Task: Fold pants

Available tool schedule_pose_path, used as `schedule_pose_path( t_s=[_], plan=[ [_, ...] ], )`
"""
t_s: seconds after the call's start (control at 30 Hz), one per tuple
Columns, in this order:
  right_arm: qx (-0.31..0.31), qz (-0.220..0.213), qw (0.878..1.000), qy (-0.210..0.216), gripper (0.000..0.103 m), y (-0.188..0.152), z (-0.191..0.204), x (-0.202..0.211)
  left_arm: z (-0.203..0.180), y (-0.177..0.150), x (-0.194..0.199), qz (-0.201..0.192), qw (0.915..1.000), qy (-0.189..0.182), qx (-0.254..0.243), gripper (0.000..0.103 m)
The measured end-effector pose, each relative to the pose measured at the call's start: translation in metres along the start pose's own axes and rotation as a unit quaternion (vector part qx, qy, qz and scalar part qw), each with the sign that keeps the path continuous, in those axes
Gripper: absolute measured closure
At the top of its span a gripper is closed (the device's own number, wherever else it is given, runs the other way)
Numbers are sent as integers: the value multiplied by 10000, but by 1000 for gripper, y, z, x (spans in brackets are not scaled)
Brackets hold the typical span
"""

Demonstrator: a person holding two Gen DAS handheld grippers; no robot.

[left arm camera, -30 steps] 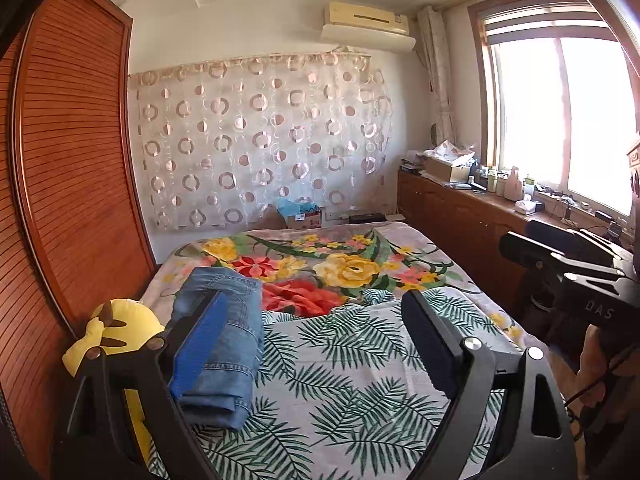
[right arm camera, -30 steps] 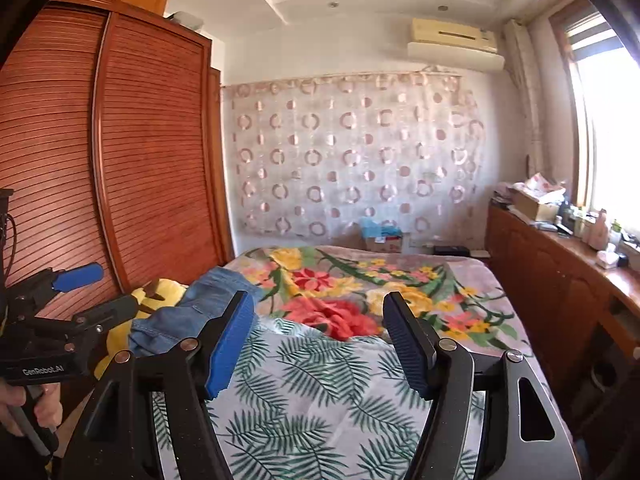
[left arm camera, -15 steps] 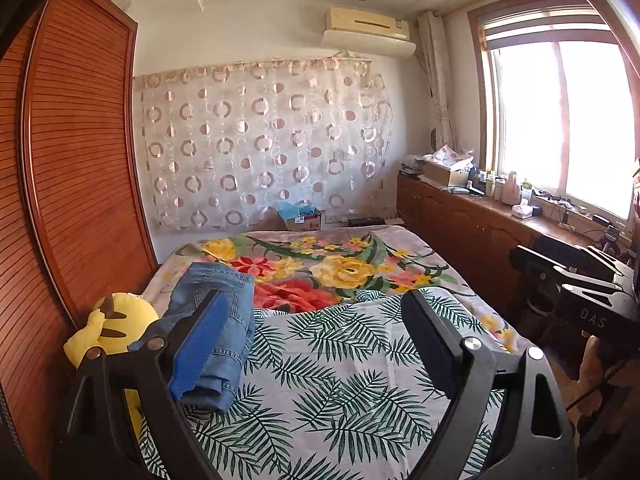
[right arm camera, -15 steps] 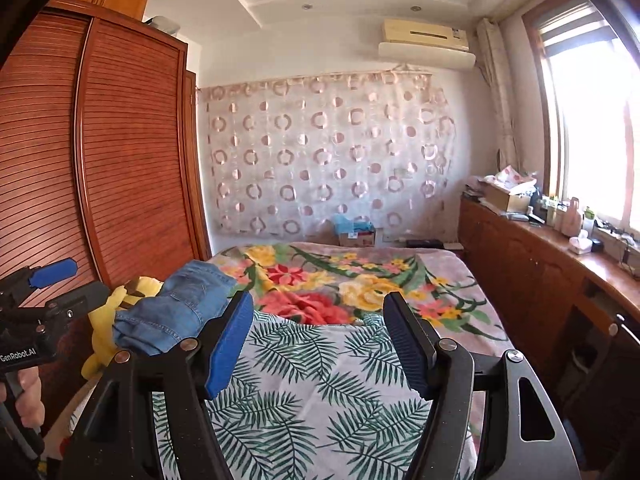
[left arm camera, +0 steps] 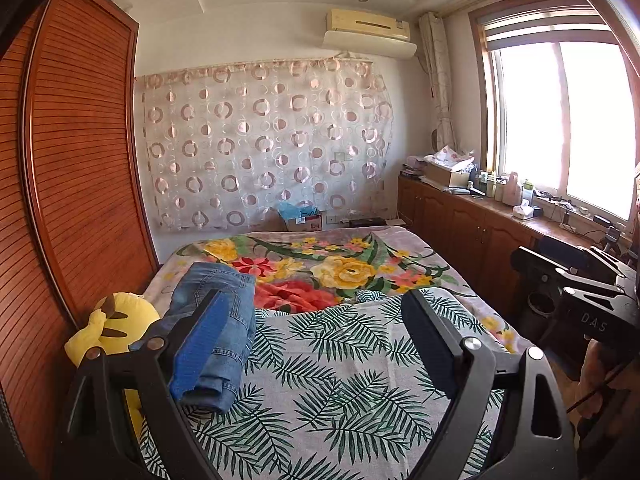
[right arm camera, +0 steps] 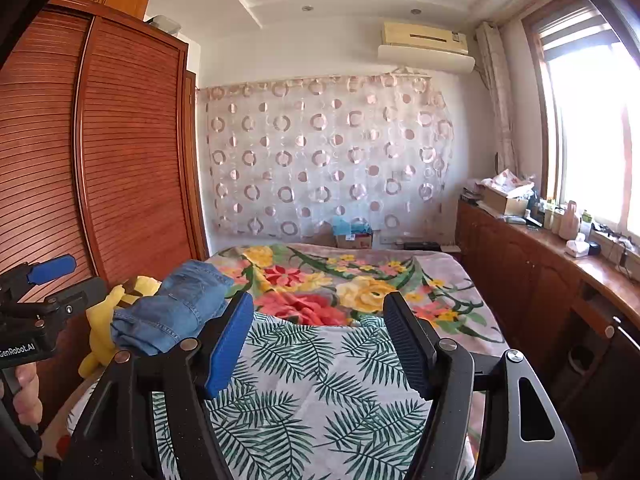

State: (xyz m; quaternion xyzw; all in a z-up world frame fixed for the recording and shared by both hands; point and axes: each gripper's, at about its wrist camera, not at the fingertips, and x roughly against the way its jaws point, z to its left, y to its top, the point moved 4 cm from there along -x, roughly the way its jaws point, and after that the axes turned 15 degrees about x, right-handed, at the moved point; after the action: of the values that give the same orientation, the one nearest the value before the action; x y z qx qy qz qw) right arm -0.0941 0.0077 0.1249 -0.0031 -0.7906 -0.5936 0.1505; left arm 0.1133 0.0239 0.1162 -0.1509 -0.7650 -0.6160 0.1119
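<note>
The blue jeans (left arm camera: 224,320) lie folded in a compact bundle on the left side of the bed (left arm camera: 340,360), next to a yellow plush toy (left arm camera: 108,332). They also show in the right wrist view (right arm camera: 176,308). My left gripper (left arm camera: 316,340) is open and empty, held well back from the bed, its left finger overlapping the jeans in view. My right gripper (right arm camera: 320,340) is open and empty, also back from the bed. Each gripper shows at the edge of the other's view.
The bed has a palm-leaf sheet and a floral blanket (left arm camera: 320,268). A slatted wooden wardrobe (left arm camera: 72,200) stands close on the left. Wooden cabinets (left arm camera: 472,232) with clutter run under the window on the right. A cardboard box (left arm camera: 304,220) sits past the bed.
Both grippers have pulled back and risen away from the bed, so more of the room and ceiling shows. The jeans have stayed folded in place. Both grippers stay open.
</note>
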Motion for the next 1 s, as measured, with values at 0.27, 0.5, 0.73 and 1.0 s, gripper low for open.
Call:
schedule_pose_path(
  t_s=[0.27,0.5,0.73,1.0],
  plan=[
    [1,12,10000,19,34,-4,-2,1,0,1,0,-2,10000,-4,5,14],
    [12,-1,10000,28,34,-4,-4,3,-1,1,2,-6,10000,-1,-3,14],
    [12,-1,10000,30,34,-4,-4,3,1,0,0,-5,10000,-6,2,14],
    [17,-4,10000,31,34,-4,-6,5,0,0,2,-4,10000,-1,7,14]
  ],
)
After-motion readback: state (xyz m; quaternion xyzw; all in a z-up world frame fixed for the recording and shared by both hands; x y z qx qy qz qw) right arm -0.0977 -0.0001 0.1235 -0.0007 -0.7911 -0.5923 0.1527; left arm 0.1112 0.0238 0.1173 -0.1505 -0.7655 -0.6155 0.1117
